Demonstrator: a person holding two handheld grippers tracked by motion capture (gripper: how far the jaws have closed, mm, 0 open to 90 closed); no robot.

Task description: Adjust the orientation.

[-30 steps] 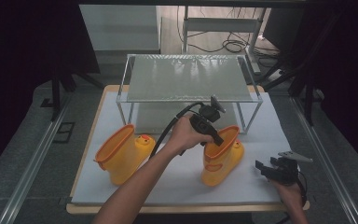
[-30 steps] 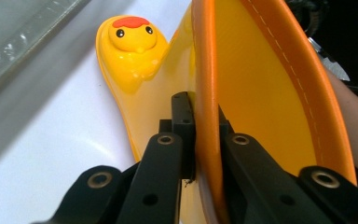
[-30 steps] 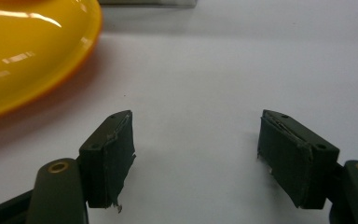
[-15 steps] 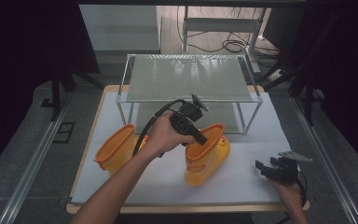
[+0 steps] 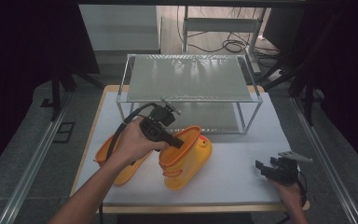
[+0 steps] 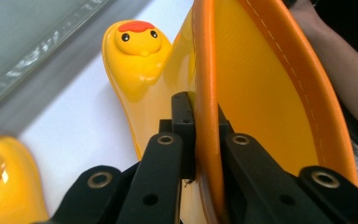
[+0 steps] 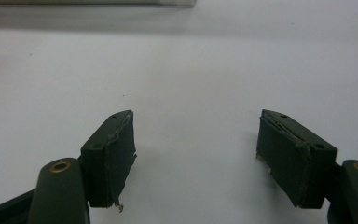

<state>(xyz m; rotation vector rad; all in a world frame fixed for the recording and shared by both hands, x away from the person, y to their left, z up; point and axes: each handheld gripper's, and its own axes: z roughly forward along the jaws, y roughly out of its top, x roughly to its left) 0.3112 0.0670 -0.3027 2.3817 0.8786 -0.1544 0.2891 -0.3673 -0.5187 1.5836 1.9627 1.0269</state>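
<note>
1. High view: the left gripper (image 5: 176,143) clamps the rim of a yellow boot (image 5: 185,157) on the white table (image 5: 242,163), beside a second boot (image 5: 121,165).
2. Left gripper view: its jaws pinch the boot's orange rim (image 6: 205,107).
3. Right gripper view: the right gripper (image 7: 196,156) gapes wide over the bare table.

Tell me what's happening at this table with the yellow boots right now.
A person works with a gripper in each hand. The left gripper is clamped on the orange rim of a yellow duck-faced rain boot, holding it tilted over the white table in front of a wire shelf rack. A second yellow boot lies beside it, partly under the forearm. The right gripper rests open near the table's right front corner, holding nothing.
</note>
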